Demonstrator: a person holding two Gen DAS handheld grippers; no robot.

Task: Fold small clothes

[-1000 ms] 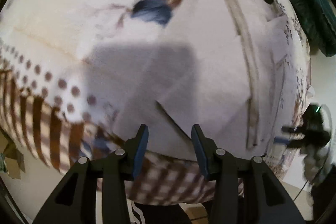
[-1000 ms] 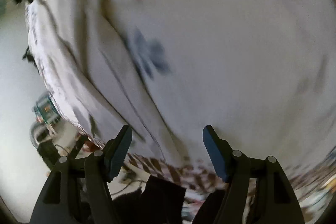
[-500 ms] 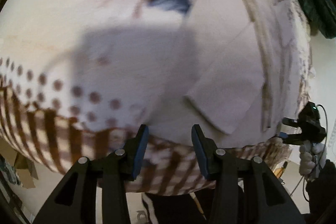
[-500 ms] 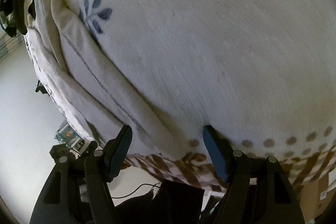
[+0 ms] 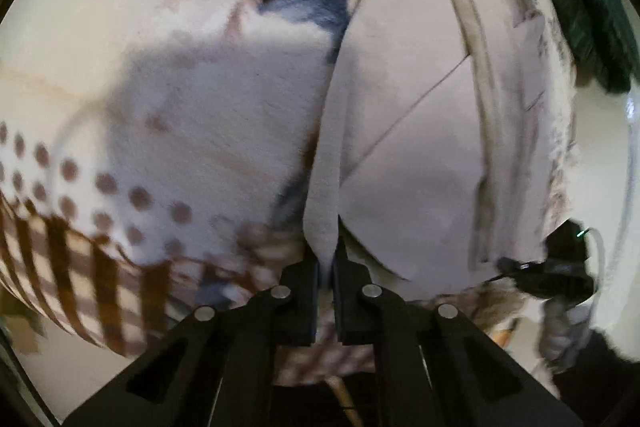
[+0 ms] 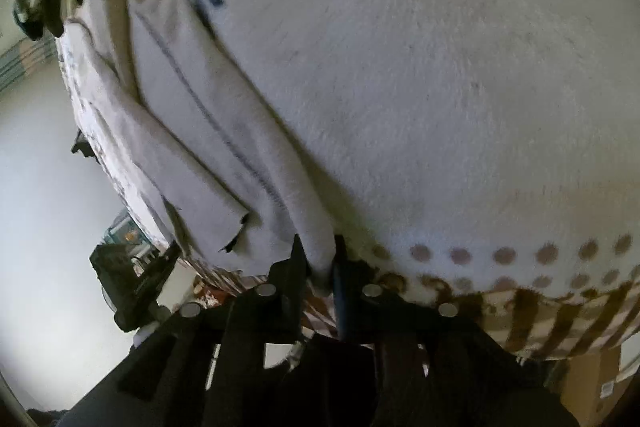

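A pale beige garment [image 5: 408, 131] lies on a fleecy patterned blanket [image 5: 200, 115] near its front edge. My left gripper [image 5: 326, 267] is shut on a near corner of the garment, which rises into a fold between the jaws. In the right wrist view the same garment [image 6: 208, 131] lies in long folds at the left, with a dark stitched seam. My right gripper [image 6: 320, 267] is shut on its near end at the blanket's edge.
The blanket [image 6: 420, 75] has blue leaves, brown dots and a brown checked border. A dark green cloth [image 5: 592, 7] lies at the far right. The other gripper [image 5: 560, 267] shows at the right edge. Pale floor lies beyond the blanket edge.
Both grippers were open above the blanket. They have moved to the garment's near edge and closed on it, one at each end.
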